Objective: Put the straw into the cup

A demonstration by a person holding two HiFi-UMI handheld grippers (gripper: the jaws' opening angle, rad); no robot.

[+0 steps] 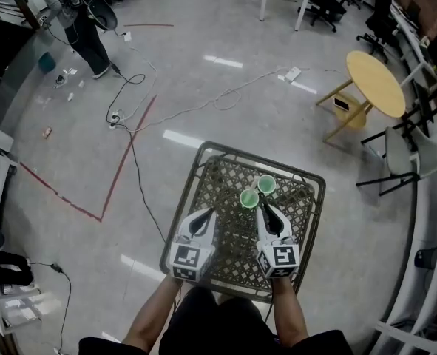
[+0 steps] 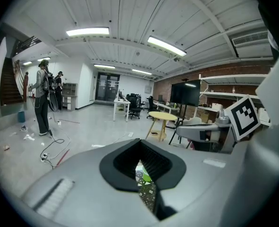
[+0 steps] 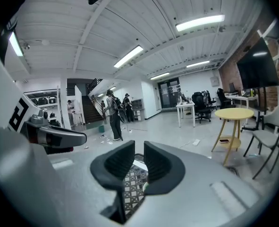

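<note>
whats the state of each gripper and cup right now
left gripper: shut, holding nothing
right gripper: open, nothing between its jaws
nearer green cup: upright, no straw in it
farther green cup: upright, no straw in it

The room is bright and evenly lit from long ceiling light strips (image 2: pixel 88 31), which burn almost white in both gripper views. In the head view they reflect off the glossy floor (image 1: pixel 277 117) as pale bars of glare. Shadows are soft and faint everywhere. Both gripper views are strongly fisheye — ceiling lines bow, and the corners fall to black. The head view is sharp, with only mild curving toward its edges, and shows no motion blur.
</note>
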